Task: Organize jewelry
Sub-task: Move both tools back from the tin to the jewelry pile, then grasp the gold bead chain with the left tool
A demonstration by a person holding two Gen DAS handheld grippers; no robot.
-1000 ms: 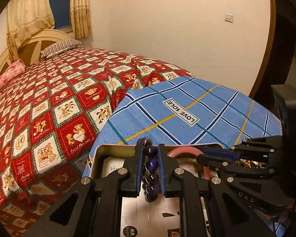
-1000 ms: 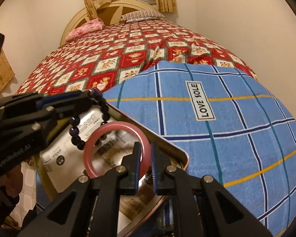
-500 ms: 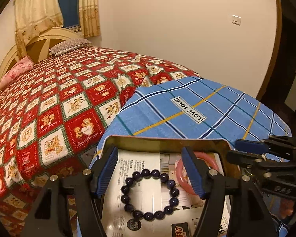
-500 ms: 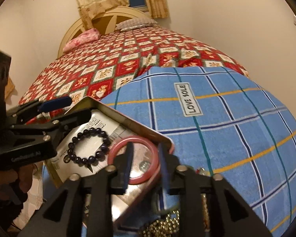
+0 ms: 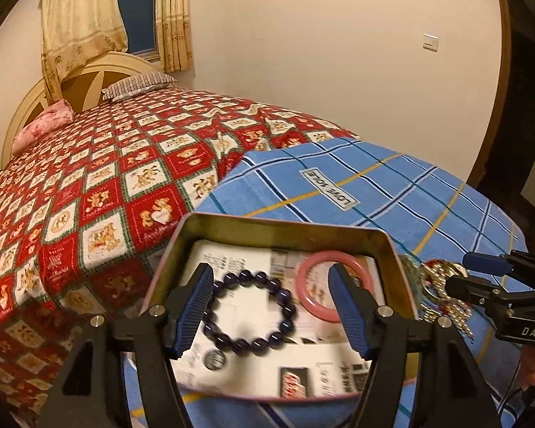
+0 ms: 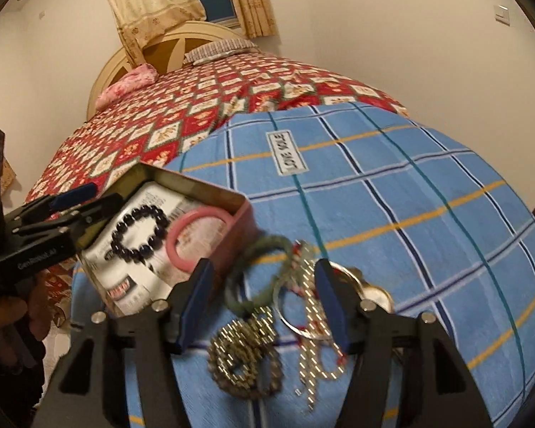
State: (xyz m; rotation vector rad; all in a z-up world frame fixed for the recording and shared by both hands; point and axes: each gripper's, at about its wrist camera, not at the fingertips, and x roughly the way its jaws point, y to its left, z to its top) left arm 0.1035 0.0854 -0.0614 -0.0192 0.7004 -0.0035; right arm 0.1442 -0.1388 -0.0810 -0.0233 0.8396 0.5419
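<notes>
The left tool (image 5: 269, 306) has opened, dropping the bead bracelet (image 5: 250, 312) into the tin (image 5: 285, 230). The right tool (image 6: 264, 301) released the pink bangle (image 6: 199, 240), now wide above the chains (image 6: 246, 353)

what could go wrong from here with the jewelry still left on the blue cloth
1. The gold bead chains, green braided cord bracelet and silver rings lie overlapped between the open right gripper fingers; closing on one may drag the others along.
2. The pile sits close beside the metal tin, so a lifted piece could catch its wall.
3. The open left gripper hovers over the dark bead bracelet and pink bangle; dipping could disturb them.
</notes>
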